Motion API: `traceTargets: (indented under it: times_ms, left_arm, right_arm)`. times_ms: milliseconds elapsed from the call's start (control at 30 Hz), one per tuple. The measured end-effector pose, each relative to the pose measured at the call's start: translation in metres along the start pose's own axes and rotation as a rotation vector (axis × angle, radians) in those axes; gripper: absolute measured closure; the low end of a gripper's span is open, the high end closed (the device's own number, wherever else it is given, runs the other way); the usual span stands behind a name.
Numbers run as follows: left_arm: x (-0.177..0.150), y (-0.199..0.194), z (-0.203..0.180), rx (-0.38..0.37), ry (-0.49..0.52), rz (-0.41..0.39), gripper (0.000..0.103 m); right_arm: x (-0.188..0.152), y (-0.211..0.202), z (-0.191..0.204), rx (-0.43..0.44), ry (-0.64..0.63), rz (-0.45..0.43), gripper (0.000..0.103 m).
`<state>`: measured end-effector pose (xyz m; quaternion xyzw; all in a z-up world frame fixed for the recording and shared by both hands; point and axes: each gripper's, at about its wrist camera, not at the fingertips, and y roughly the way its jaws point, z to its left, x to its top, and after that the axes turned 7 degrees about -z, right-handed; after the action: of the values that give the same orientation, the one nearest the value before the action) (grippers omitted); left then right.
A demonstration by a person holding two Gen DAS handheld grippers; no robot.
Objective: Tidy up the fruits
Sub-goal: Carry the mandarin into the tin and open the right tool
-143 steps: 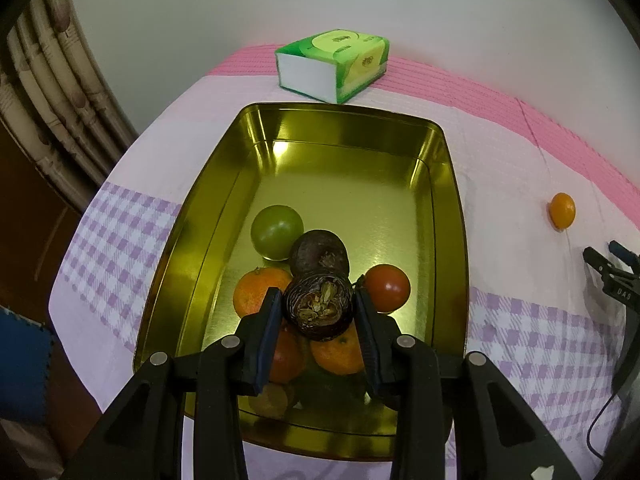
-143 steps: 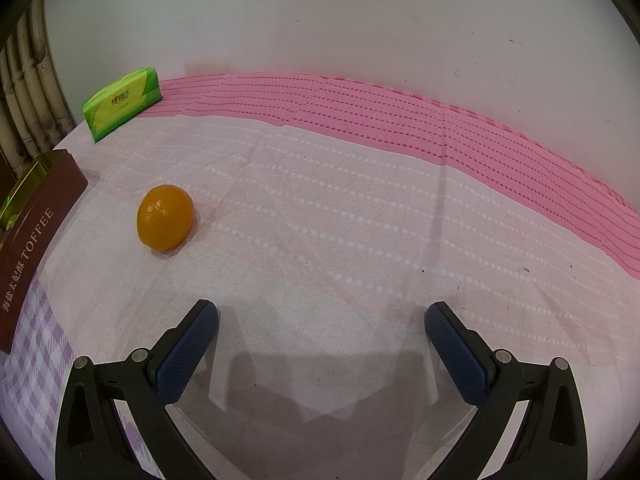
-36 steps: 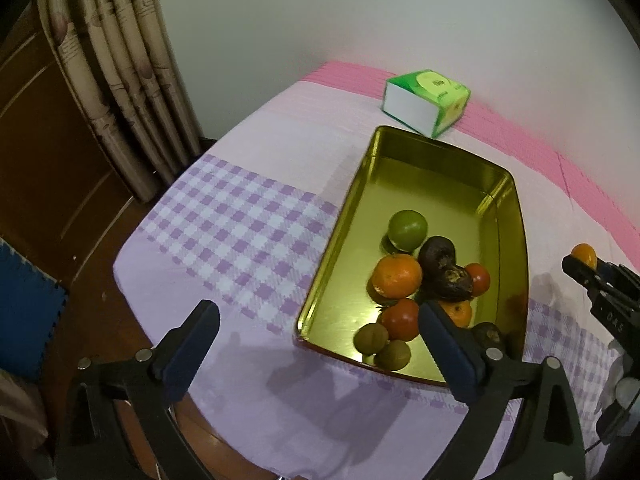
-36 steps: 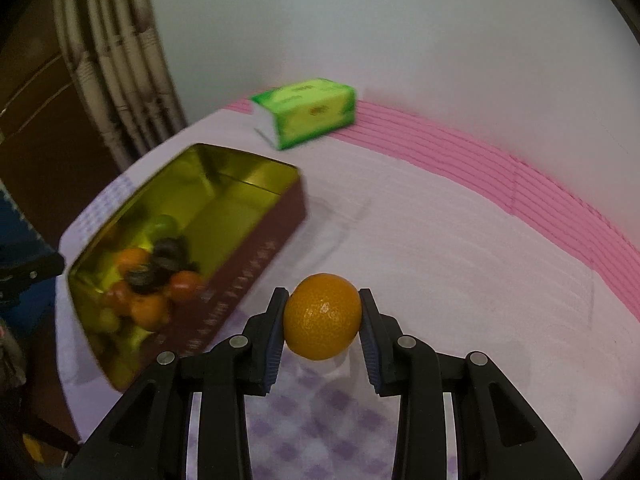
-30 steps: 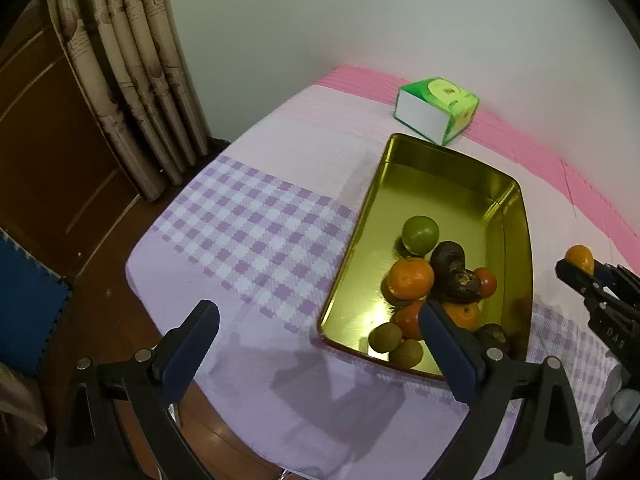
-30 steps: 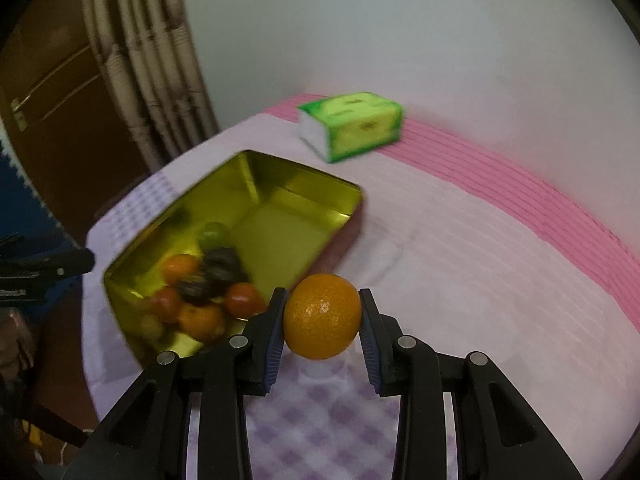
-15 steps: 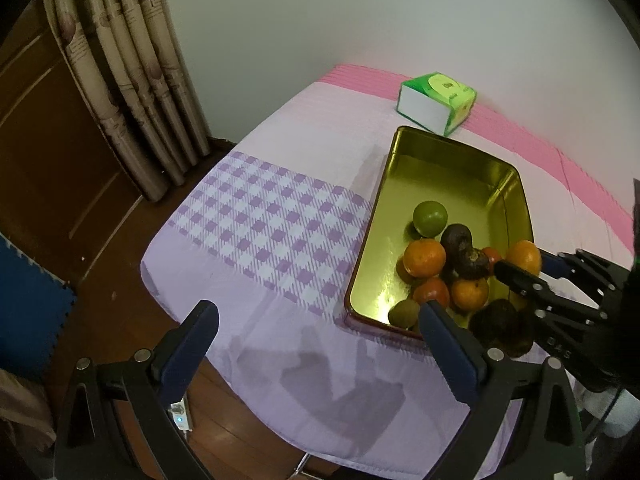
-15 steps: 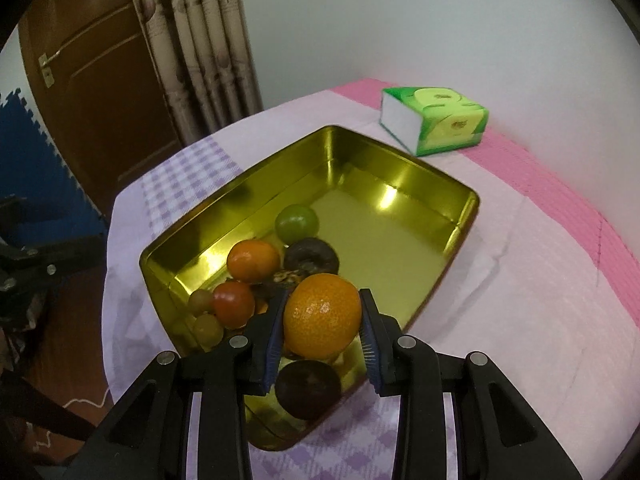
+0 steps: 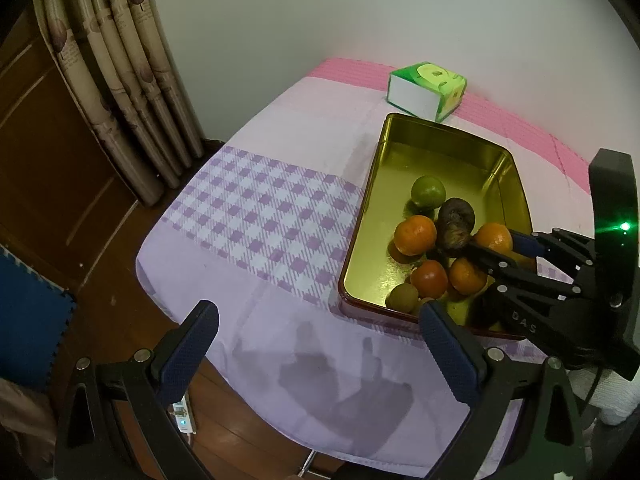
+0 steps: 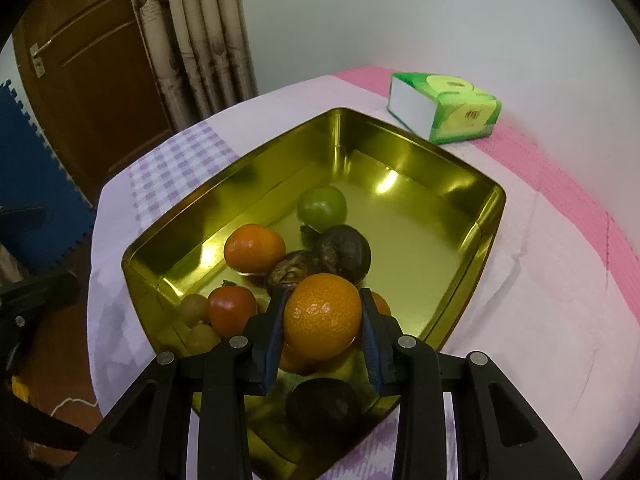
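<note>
Between my right fingers (image 10: pixel 322 322) sits an orange (image 10: pixel 322 316), pinched on both sides by the blue pads, hanging over the near end of the gold tin (image 10: pixel 486 216). Under and around it lies the fruit already in the tin: a dark round fruit (image 10: pixel 323 404) just below my fingers, a red fruit (image 10: pixel 231 309) and two small pale green ones to the left, another orange (image 10: pixel 254 247) beyond those, two dark wrinkled fruits (image 10: pixel 344 252) touching each other in the middle, and a green fruit (image 10: pixel 321 208) farthest in. The far half of the tin's floor is bare.

My left fingers (image 9: pixel 318 354) stand wide apart with nothing between them, over the near edge of the bench (image 9: pixel 280 208), which wears a cloth of purple checks, pale lilac and pink stripes. From that side I see the tin to the right, my right fingers reaching in from the right edge with the orange above the heap.

Beyond the tin's far end a green and white tissue box (image 10: pixel 444 107) rests on the pink stripe, near the wall. To the left are beige curtains (image 9: pixel 120 76), a brown door and a blue foam mat on the floor.
</note>
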<state>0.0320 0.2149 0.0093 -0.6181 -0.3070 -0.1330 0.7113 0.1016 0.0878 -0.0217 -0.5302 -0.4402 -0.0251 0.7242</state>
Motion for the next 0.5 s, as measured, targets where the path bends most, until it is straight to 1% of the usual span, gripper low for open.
traceTargets:
  times_ms: [133,300,367,400,433,467,500]
  left_arm:
    - [-0.001,-0.001,-0.001,0.007,0.005,-0.003,0.003]
    - [-0.002,-0.002,-0.001,0.013,0.006,-0.004,0.003]
    - [-0.002,-0.001,-0.001,0.013,0.007,-0.004,0.003]
    - [-0.002,-0.001,-0.001,0.016,0.007,-0.004,0.003]
    - [-0.002,-0.002,-0.001,0.019,0.006,-0.005,0.003]
    - [-0.002,-0.002,0.0,0.02,0.006,-0.006,0.003]
    - [-0.002,-0.002,0.0,0.021,0.005,-0.007,0.003]
  right_arm:
    - [-0.001,0.0,0.004,-0.005,-0.007,0.003,0.067]
    - [-0.001,-0.001,0.002,-0.01,0.014,0.003,0.066]
    - [0.0,-0.003,-0.001,-0.004,0.031,-0.002,0.059]
    - [0.001,-0.005,-0.002,-0.004,0.036,-0.009,0.052]
    - [0.002,-0.007,-0.002,-0.003,0.037,-0.016,0.048]
    - [0.003,-0.012,-0.002,-0.007,0.036,-0.032,0.046]
    - [0.004,-0.017,-0.002,-0.017,0.034,-0.046,0.041]
